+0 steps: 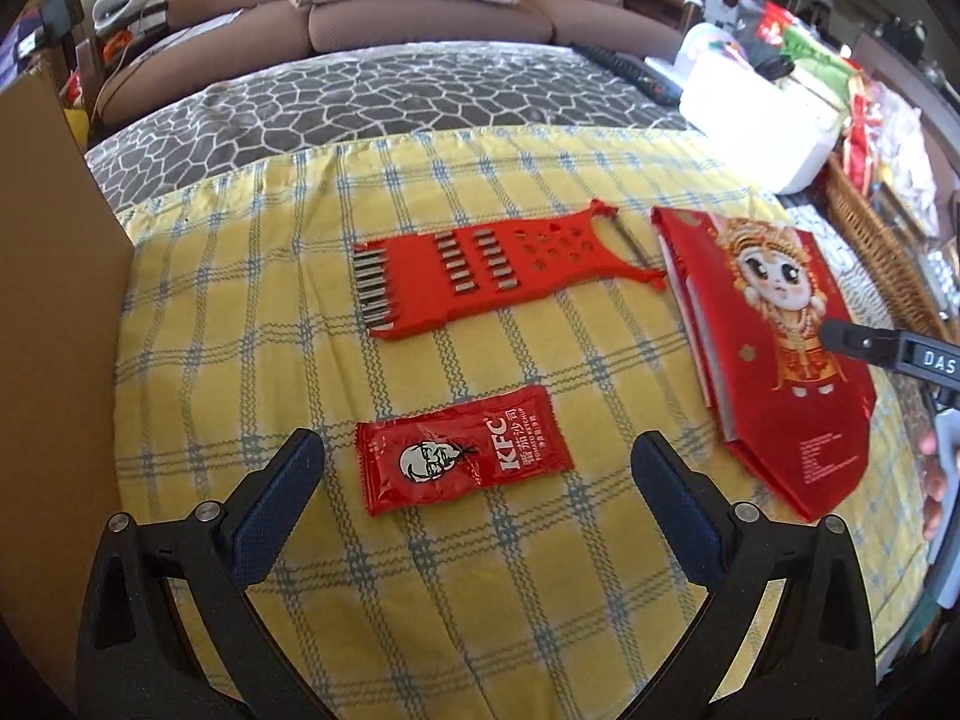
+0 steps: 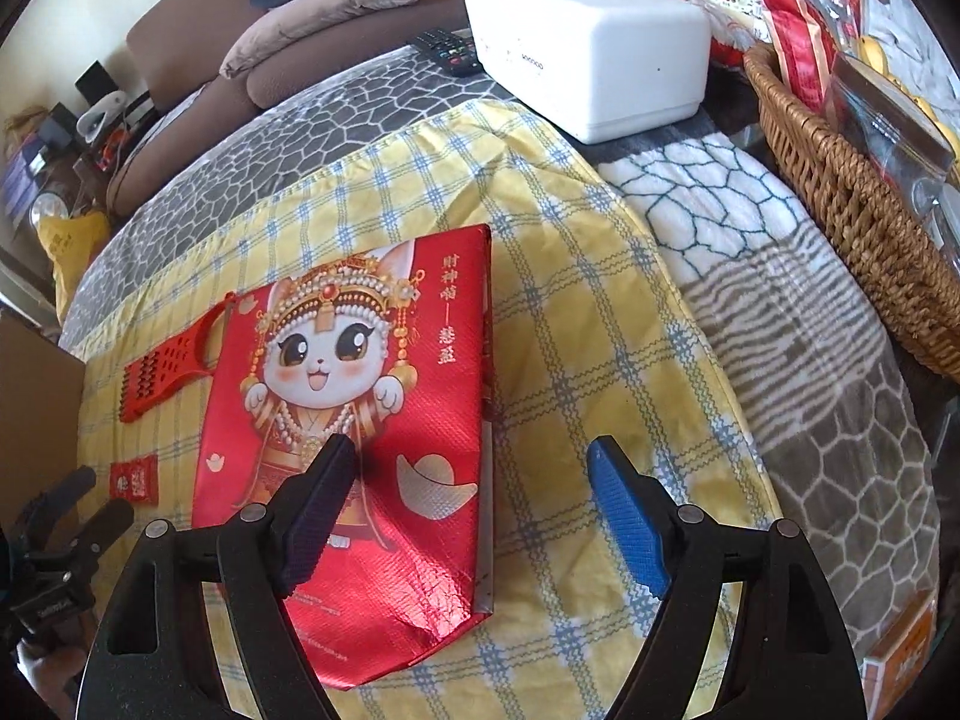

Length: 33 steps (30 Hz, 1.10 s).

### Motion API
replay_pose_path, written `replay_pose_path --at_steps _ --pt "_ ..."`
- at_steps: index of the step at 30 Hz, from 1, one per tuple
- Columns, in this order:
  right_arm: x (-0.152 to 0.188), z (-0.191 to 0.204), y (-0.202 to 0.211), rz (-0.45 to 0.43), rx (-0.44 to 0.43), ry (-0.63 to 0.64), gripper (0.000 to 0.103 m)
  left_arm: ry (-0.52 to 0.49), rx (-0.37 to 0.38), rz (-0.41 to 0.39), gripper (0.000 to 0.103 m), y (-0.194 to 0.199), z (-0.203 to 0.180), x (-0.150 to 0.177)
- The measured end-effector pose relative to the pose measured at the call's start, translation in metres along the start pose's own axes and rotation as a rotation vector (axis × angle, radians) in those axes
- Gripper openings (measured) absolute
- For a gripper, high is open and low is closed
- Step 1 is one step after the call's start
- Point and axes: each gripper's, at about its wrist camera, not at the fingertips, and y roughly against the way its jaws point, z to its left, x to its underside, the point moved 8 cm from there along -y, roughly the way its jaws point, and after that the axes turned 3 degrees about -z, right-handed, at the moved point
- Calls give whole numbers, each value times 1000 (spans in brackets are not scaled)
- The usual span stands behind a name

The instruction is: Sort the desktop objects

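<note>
A red KFC ketchup packet [image 1: 462, 459] lies flat on the yellow checked cloth [image 1: 300, 300], just ahead of and between the fingers of my open, empty left gripper [image 1: 477, 468]. A red plastic grater [image 1: 492, 267] lies beyond it. A flat red foil bag with a cartoon cat [image 1: 774, 354] lies to the right. In the right wrist view my right gripper [image 2: 474, 486] is open and empty above the bag's [image 2: 360, 408] right edge; the grater [image 2: 171, 363] and packet [image 2: 133, 477] show at the left.
A white box [image 2: 591, 45] and a remote [image 2: 447, 51] sit at the back. A wicker basket [image 2: 840, 192] full of packets stands at the right. A cardboard wall [image 1: 54, 312] rises at the left. A brown sofa is behind the table.
</note>
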Motion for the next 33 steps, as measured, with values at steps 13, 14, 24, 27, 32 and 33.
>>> replay_pose_path --at_steps 13,14,24,27,32,33 --pt "1 21 -3 -14 -61 40 56 -49 -69 -43 65 -9 1 -5" --pt "0 22 -2 -24 -49 39 54 -44 -63 -44 64 -9 2 -6" --pt "-20 34 28 -105 -222 -63 17 61 27 -39 2 7 12 -12" --pt "-21 40 34 -107 -282 -85 16 112 57 -25 2 4 21 -8" --pt "-25 38 37 -105 -378 -167 13 172 85 -35 2 7 34 -10" --pt "-26 37 37 -104 -386 -177 13 184 89 -42 2 9 35 -11"
